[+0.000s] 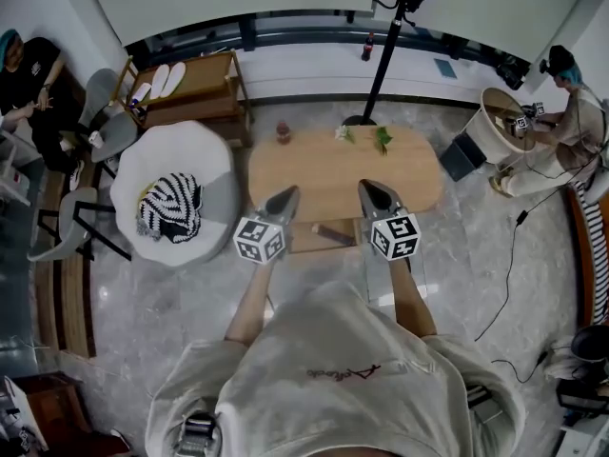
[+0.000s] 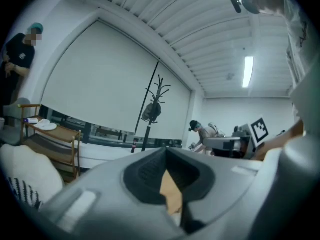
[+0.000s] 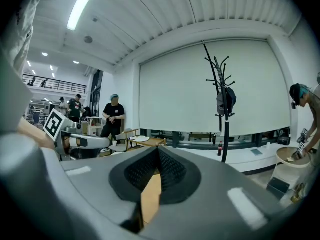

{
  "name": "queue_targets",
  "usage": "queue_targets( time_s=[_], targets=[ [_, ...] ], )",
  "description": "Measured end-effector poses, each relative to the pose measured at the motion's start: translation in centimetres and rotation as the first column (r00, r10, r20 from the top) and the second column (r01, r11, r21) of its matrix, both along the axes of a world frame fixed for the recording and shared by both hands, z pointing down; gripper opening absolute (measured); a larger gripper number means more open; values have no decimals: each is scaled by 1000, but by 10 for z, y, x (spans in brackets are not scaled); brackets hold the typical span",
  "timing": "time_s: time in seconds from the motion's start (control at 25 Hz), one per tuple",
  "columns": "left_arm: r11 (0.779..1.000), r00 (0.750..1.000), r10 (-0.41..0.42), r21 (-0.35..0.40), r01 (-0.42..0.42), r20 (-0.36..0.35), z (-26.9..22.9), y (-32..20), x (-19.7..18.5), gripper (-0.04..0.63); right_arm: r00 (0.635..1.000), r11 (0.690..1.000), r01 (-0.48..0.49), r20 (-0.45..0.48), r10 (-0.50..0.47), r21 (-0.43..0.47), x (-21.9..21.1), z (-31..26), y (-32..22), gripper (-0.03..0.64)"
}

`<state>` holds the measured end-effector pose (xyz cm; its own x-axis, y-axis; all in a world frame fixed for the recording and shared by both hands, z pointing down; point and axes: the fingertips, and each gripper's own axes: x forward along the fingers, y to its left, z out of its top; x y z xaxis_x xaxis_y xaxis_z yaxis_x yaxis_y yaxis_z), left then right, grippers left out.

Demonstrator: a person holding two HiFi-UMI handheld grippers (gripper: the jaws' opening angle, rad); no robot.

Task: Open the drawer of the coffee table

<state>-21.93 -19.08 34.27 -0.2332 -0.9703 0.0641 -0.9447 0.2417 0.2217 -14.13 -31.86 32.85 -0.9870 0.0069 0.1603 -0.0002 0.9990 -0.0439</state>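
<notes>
The coffee table [image 1: 343, 174] stands on the pale marble floor [image 1: 476, 255] right in front of me, its light wooden top rounded at the ends. Below its near edge, between my two tongs, a tan wooden part [image 1: 306, 241] juts toward me with something dark on it. I cannot tell whether that is the drawer pulled out.

My left gripper [image 1: 290, 194] is over the near left part of the top, and my right gripper [image 1: 366, 188] over the near right part. They are a little apart from each other, both pointing away from me. In the left gripper view the left gripper [image 2: 166, 154] has its jaws pressed together with nothing between them; only a sliver of tan wood shows through the gap lower down. The right gripper [image 3: 159, 154] looks the same in its own view: jaws pressed together and empty, with a strip of tan behind.

On the far edge of the table stand a small dark red bottle [image 1: 283, 132] and a green sprig [image 1: 382, 139]. To the left of the table is a white armchair [image 1: 181, 160] holding a black-and-white striped cushion [image 1: 171, 208]. A coat stand [image 1: 385, 46] rises behind the table. At the far right a person [image 1: 571, 112] bends over a round tub [image 1: 495, 122].
</notes>
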Motion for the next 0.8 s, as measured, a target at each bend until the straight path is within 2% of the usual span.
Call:
queue_targets(
  time_s=[0.52, 0.8],
  targets=[
    [999, 997, -41, -12, 42, 70, -30, -31, -25, 0, 998, 999, 43, 46, -43, 7, -33, -20, -30, 3],
    [998, 997, -59, -19, 60, 49, -20, -44, -23, 0, 997, 998, 63, 50, -63, 4, -38, -19, -40, 3]
  ],
)
